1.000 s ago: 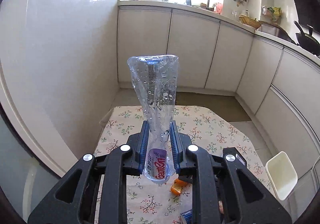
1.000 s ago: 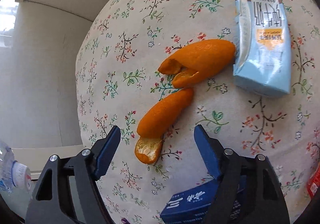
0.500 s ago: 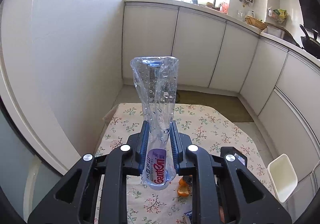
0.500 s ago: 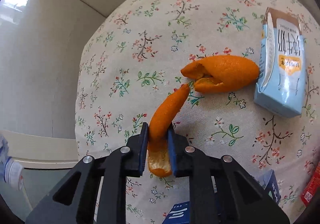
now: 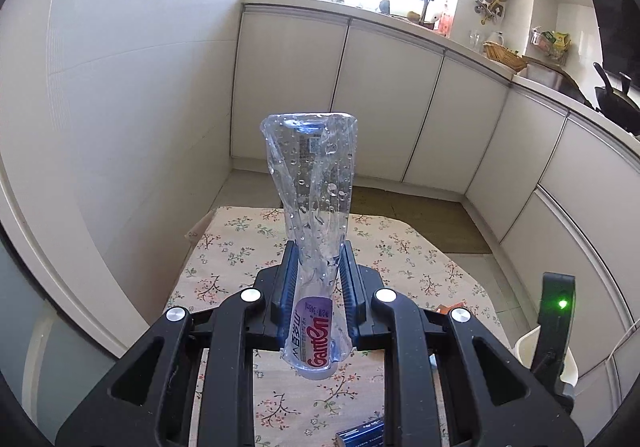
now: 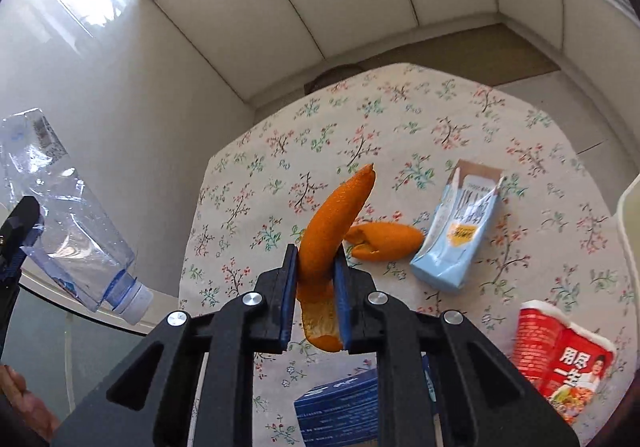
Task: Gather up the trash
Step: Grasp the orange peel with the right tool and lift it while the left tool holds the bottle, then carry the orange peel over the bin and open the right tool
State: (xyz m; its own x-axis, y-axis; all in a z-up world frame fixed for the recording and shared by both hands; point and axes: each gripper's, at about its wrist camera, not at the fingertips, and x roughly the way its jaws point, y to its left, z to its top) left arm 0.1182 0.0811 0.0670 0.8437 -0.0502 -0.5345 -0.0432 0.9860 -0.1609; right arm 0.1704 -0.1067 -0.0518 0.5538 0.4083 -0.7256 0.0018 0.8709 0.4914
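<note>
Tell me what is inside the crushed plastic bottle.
Only water droplets on the walls of the clear crushed bottle; no pooled liquid shows. The purple label hides the part inside it.

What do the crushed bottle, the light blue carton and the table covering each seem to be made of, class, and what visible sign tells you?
Crushed bottle: thin clear plastic, glossy; it is creased flat, see-through and beaded with droplets.
Light blue carton: probably coated paperboard, smooth; a brown raw edge shows at its opened top.
Table covering: likely woven cloth with a matt floral print, though wipeable vinyl cannot be ruled out.
</note>
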